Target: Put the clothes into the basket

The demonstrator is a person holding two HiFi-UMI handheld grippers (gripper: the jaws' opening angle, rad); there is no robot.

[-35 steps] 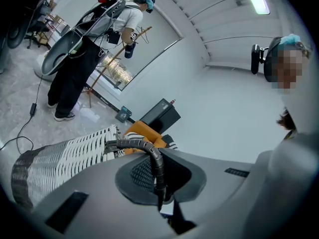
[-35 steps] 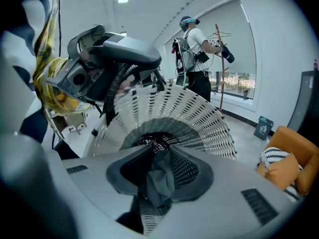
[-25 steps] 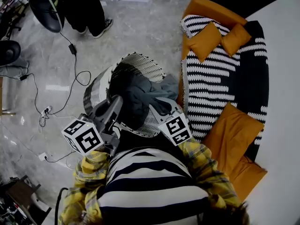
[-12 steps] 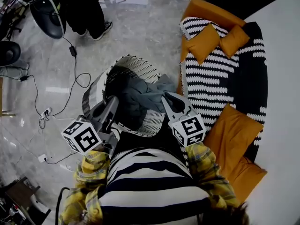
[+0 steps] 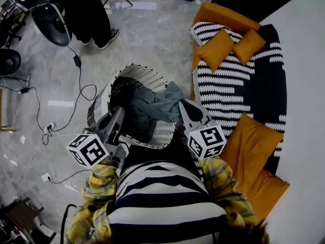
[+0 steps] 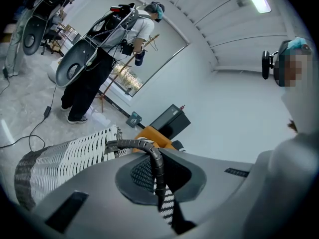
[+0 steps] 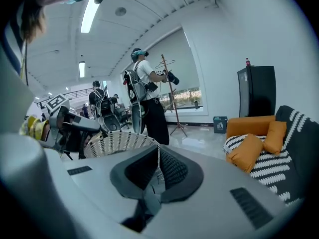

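A white woven basket (image 5: 144, 78) stands on the floor in front of me, with grey and dark clothes (image 5: 152, 108) piled inside. A grey piece lies against its right rim. My left gripper (image 5: 116, 120) is shut on the basket's dark wrapped rim (image 6: 134, 144), which runs between its pads in the left gripper view (image 6: 159, 180). My right gripper (image 5: 184, 108) hovers just off the basket's right rim, beside the grey piece. Its jaws are closing, and the pads (image 7: 172, 168) meet with nothing between them. The basket (image 7: 117, 142) shows past them.
A black-and-white striped sofa (image 5: 244, 93) with orange cushions (image 5: 218, 47) sits right of the basket. Cables (image 5: 61, 111) trail over the marble floor at left. A person (image 5: 89, 9) with gear stands at the back left. A dark cabinet (image 7: 256, 91) stands behind the sofa.
My right gripper has lifted off the clothes and moved right, out past the basket's rim, with its jaws shutting empty. The left gripper has kept its hold on the rim.
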